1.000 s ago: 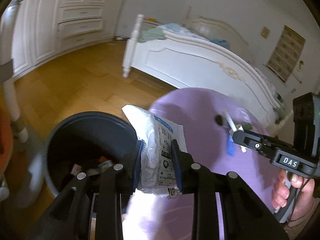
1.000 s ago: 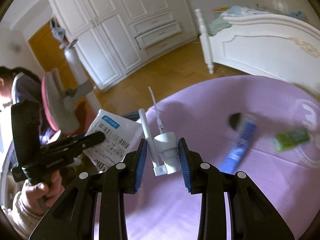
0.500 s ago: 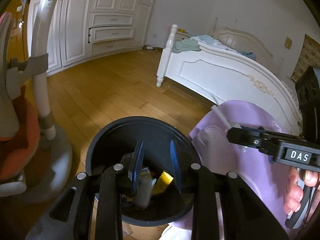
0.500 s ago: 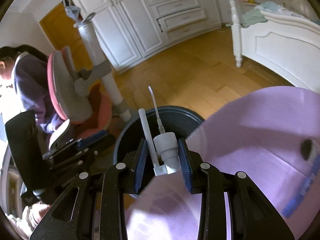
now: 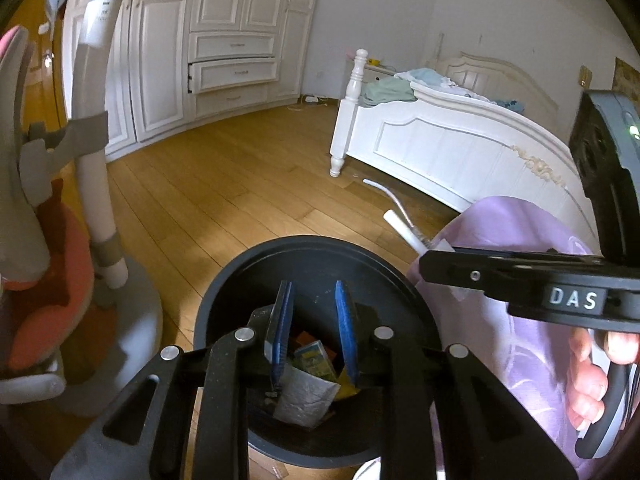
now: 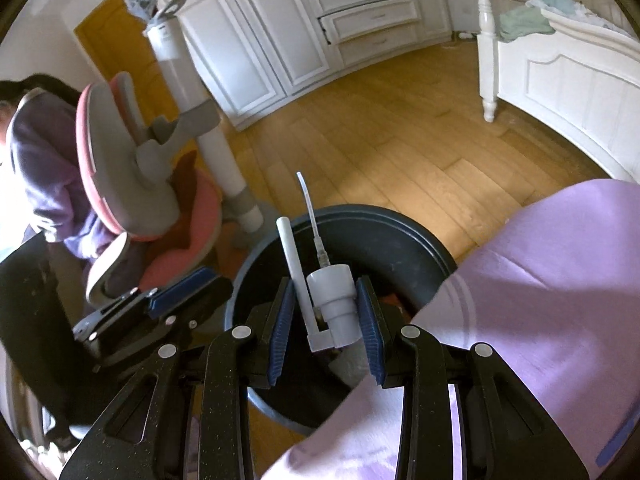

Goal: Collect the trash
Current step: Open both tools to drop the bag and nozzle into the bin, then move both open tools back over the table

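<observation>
Both wrist views above bin [image 5: 224, 300]

Home bedroom: bed [image 5: 452, 148], wardrobe [image 5: 224, 40]

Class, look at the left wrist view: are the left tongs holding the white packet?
No: the left tongs stand open and empty above the bin, with the white packet lying inside it.

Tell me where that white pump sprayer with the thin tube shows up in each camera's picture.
Left wrist view: the white pump sprayer peeks out at right of centre, above the right gripper's black finger.
Right wrist view: the sprayer sits low in the centre, clamped in the right gripper.
Shared landmark: the black trash bin below it in both.
</observation>
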The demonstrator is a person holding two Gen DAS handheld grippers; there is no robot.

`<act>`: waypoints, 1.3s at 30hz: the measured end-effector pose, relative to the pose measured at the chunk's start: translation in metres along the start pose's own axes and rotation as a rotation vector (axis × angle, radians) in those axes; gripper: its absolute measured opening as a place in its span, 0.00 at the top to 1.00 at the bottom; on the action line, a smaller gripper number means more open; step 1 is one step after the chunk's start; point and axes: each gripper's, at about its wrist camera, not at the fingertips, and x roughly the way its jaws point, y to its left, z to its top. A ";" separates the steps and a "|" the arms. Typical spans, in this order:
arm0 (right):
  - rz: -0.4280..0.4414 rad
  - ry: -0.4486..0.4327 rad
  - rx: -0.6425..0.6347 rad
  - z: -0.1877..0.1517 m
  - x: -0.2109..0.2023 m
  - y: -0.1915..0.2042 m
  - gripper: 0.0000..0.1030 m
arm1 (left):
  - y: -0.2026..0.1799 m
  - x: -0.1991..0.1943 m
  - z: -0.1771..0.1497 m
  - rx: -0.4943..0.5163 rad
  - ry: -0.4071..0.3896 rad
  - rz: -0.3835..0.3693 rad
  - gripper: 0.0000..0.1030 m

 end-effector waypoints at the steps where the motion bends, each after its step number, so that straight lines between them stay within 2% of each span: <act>1: 0.002 -0.002 0.006 0.000 0.000 -0.001 0.58 | -0.001 -0.001 0.000 0.006 -0.002 0.006 0.77; 2: 0.006 -0.014 0.013 0.000 -0.001 -0.001 0.46 | -0.002 -0.002 0.001 0.012 -0.006 0.016 0.76; 3: 0.011 -0.024 0.017 -0.001 -0.003 -0.001 0.40 | -0.003 -0.003 0.001 0.016 -0.008 0.023 0.75; 9: 0.021 -0.047 0.036 -0.004 -0.017 -0.010 0.40 | -0.013 -0.007 0.004 0.048 -0.006 0.038 0.74; 11: 0.021 -0.059 0.044 -0.006 -0.024 -0.014 0.40 | -0.020 -0.010 0.006 0.061 -0.009 0.041 0.68; 13: 0.020 -0.070 0.052 -0.009 -0.033 -0.021 0.40 | -0.025 -0.012 0.006 0.076 -0.022 0.053 0.44; 15: 0.015 -0.084 0.059 -0.014 -0.044 -0.029 0.40 | -0.033 -0.018 0.007 0.099 -0.048 0.063 0.36; 21: 0.009 -0.118 0.103 -0.030 -0.073 -0.058 0.40 | -0.060 -0.026 0.011 0.152 -0.062 0.047 0.26; 24: 0.002 -0.132 0.117 -0.039 -0.086 -0.071 0.40 | -0.071 -0.028 0.013 0.169 -0.065 0.033 0.16; 26: -0.004 -0.140 0.126 -0.044 -0.094 -0.079 0.40 | -0.081 -0.029 0.014 0.181 -0.064 0.018 0.16; 29: -0.013 -0.160 0.150 -0.054 -0.106 -0.092 0.30 | -0.092 -0.027 0.015 0.185 -0.043 -0.016 0.09; 39: -0.078 -0.217 0.264 -0.099 -0.155 -0.162 0.30 | -0.138 -0.012 0.012 0.219 0.065 -0.175 0.07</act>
